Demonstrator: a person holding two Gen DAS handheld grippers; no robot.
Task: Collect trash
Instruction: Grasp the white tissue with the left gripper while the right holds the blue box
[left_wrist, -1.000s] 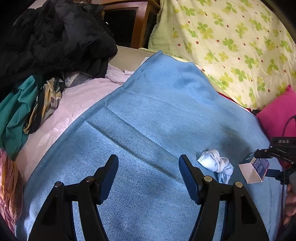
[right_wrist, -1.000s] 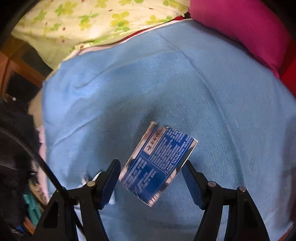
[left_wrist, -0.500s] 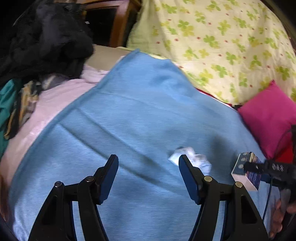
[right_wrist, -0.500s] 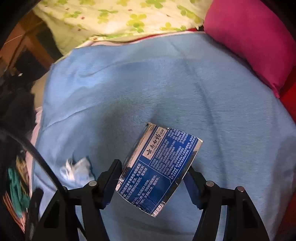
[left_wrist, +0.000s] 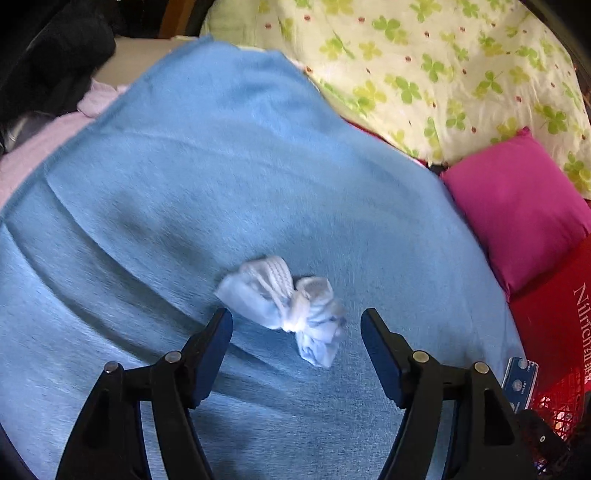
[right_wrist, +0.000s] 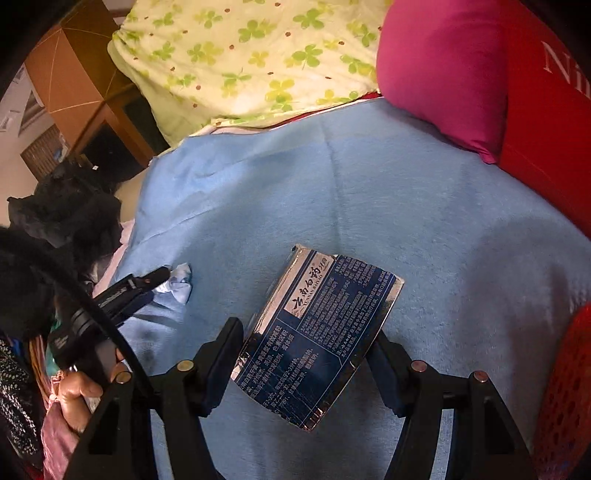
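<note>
Item 1. Left claw (left_wrist: 296, 326): wide open, empty. A second ago the crumpled face mask (left_wrist: 286, 304) lay off to its right; now the mask sits just ahead of the gap between its fingers, roughly centred. Judged meaning: the claw is lined up and the next step is to advance and close on the mask.

Item 2. Right claw (right_wrist: 306, 350): closed on the blue box (right_wrist: 318, 332), fingers pressing its two sides, the box tilted and held above the blanket. It has risen and swung right over the last second, with a red basket (right_wrist: 565, 387) now entering view at its right edge. Judged meaning: the box is on its way to that basket, not yet dropped.

Item 3. Blue blanket (left_wrist: 221, 166): spread on the bed, carrying the mask.

Item 4. Surroundings: pink cushion (left_wrist: 517, 214), clover-print pillow (left_wrist: 424, 66), dark clothes (right_wrist: 66, 210) heaped to the left.

Risk noted: the mask is soft and loosely knotted; a shallow pinch may catch only a strap.
</note>
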